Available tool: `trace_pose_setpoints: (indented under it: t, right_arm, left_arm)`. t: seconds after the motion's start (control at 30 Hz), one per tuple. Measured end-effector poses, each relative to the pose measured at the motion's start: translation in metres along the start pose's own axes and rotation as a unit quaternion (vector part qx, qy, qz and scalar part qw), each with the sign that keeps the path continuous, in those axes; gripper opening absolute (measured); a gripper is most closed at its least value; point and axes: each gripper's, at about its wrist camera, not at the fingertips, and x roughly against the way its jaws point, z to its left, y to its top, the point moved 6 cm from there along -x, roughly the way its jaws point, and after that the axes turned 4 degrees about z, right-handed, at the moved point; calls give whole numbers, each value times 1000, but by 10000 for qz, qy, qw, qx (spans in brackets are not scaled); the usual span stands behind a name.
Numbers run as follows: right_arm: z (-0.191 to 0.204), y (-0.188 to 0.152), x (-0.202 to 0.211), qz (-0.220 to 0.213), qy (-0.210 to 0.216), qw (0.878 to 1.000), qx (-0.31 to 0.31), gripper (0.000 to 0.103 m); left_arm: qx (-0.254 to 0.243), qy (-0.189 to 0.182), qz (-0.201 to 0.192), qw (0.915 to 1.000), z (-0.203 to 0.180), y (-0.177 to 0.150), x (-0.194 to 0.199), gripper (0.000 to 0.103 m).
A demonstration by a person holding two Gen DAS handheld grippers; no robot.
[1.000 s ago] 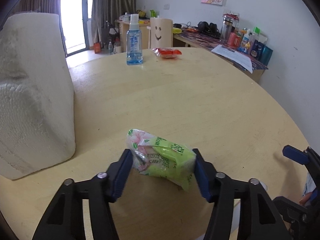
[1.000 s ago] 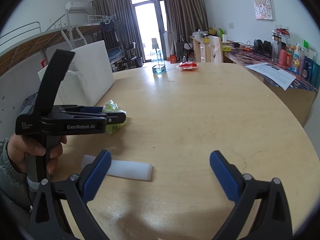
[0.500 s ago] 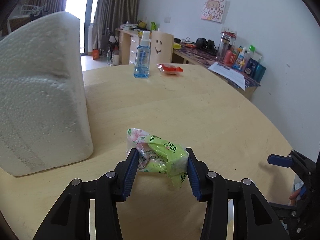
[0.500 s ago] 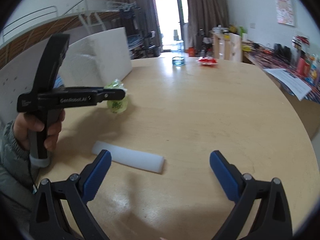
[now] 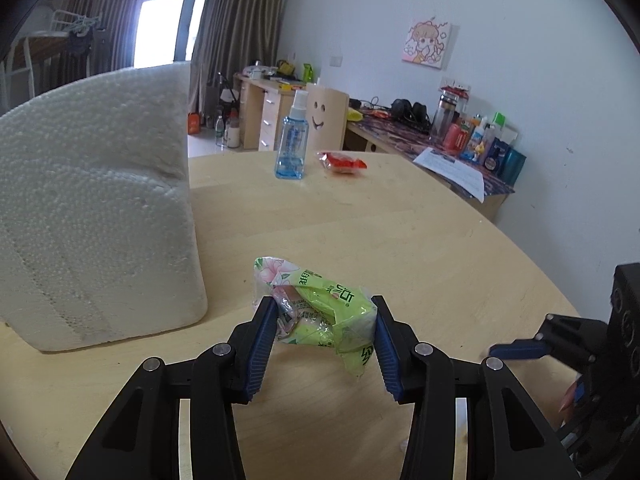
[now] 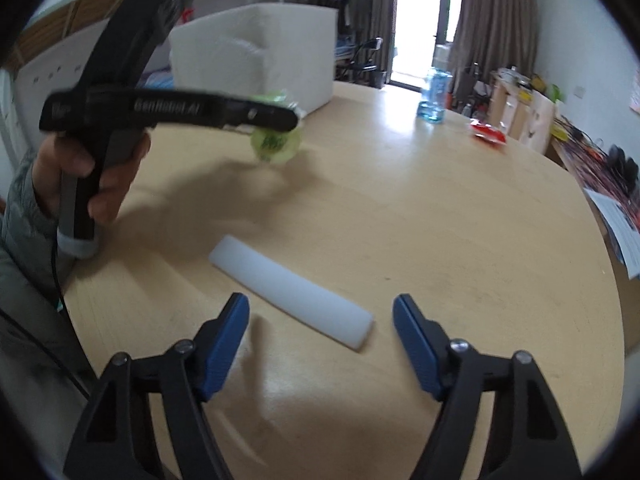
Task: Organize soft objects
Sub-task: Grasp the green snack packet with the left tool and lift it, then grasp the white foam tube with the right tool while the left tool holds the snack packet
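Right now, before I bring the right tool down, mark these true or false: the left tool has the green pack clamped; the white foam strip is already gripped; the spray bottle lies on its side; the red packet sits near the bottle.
1. The left tool is clamped on the green tissue pack. True.
2. The right tool grips the white foam strip. False: its jaws are closing, but the pads do not touch the strip lying ahead of them.
3. The blue spray bottle lies on its side. False: it stands upright.
4. The red packet lies on the round wooden table near the bottle. True.
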Motion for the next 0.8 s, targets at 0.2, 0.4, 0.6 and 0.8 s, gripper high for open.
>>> trace_pose_setpoints:
  t: [0.2,0.4,0.6,0.8]
  right_arm:
    - [4,-1,-9,141,37,9993,331,78]
    - [-3,2,-13,225,338,9986,326,77]
    - [5,5,-7,339,305,9983,372,54]
    - [9,2,-2,542,7,9982,247,42]
  left_arm:
    - [-14,-46,-89,9999,1,-1,6,48]
    - [-3,-125,-210,9997,1,0,14,48]
    - [22,-153,-290,9995,2,1,20,48]
    - [41,-258,-384,9989,0,2,25,48]
